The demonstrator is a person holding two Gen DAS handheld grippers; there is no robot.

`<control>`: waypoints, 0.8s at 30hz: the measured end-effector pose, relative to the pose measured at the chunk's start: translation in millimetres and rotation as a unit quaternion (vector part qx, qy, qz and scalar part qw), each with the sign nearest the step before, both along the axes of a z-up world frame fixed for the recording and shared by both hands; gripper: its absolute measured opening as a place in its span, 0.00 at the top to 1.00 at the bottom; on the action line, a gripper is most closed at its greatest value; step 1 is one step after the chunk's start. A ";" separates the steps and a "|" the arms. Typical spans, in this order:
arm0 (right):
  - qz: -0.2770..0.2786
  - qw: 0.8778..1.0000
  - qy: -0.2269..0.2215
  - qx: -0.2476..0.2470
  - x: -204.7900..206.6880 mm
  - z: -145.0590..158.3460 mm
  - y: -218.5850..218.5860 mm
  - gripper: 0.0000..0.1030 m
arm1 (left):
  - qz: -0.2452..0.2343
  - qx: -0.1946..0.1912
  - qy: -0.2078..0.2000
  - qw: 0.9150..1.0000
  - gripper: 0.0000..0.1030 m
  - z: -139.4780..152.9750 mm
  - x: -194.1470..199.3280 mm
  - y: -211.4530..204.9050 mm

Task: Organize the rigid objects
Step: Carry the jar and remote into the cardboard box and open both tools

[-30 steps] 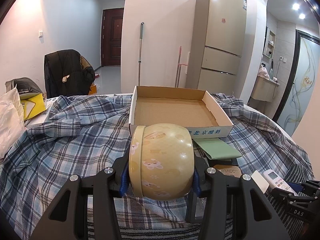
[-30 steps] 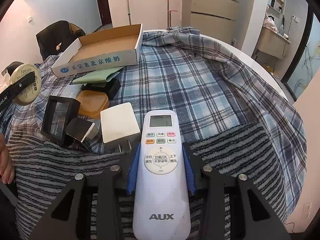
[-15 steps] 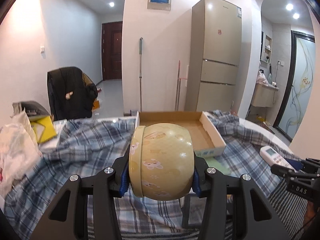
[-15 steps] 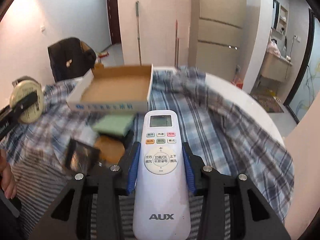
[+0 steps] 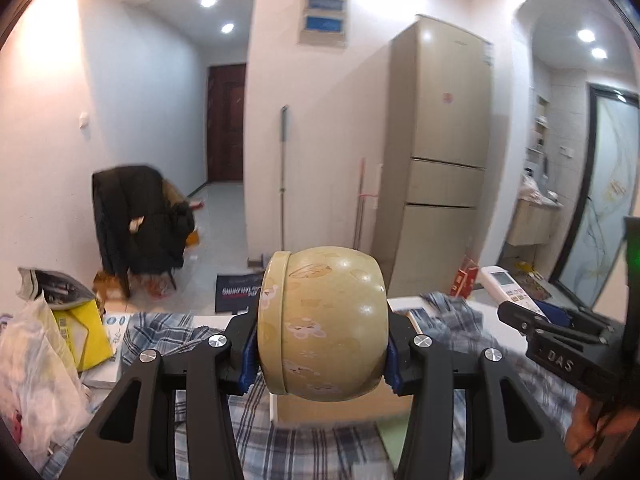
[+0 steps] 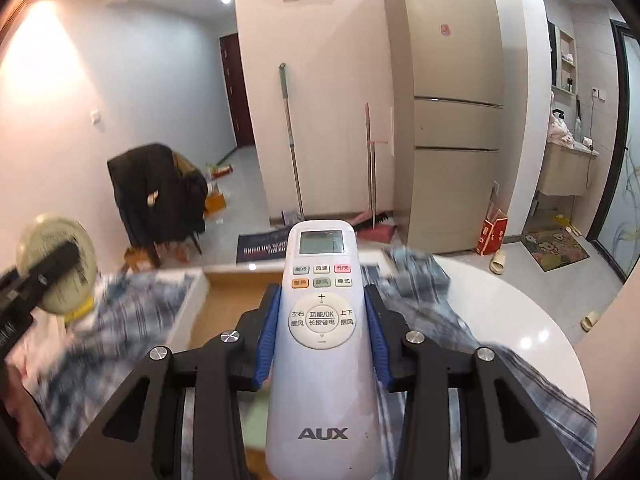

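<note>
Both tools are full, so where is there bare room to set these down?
Free: the cardboard box floor, between its white left wall and the remote; also the white tabletop right of the plaid cloth. Crowded: the table's far left, with plastic bags and a yellow packet.

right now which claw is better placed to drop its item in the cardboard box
Right. The right claw holds the remote directly over the cardboard box; the left claw with the tin sits further left.
</note>
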State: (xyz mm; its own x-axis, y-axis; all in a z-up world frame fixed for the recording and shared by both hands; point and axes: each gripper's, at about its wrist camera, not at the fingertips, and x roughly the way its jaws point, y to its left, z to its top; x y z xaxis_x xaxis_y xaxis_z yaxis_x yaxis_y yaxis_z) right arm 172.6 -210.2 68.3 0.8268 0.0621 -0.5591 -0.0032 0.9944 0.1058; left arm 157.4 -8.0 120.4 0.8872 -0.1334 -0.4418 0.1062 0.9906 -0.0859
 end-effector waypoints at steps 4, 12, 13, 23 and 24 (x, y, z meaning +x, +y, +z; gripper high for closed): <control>0.004 1.000 -0.008 0.018 23.4 4.7 11.9 0.62 | -0.011 -0.033 0.026 0.999 0.51 -6.2 36.5 6.5; 0.025 0.999 0.028 0.017 60.4 -44.4 25.5 0.62 | -0.058 -0.002 0.056 0.997 0.51 -68.1 76.3 -2.2; 0.024 0.999 0.035 0.015 63.9 -52.3 25.4 0.62 | -0.059 -0.006 0.070 0.996 0.51 -76.3 82.8 -2.0; 0.024 0.993 0.116 0.006 95.5 -112.4 22.6 0.62 | -0.052 0.027 0.178 0.982 0.51 -151.9 122.8 -11.3; 0.025 0.992 0.123 0.007 97.3 -116.8 22.3 0.62 | -0.050 0.034 0.187 0.981 0.51 -157.1 124.6 -13.1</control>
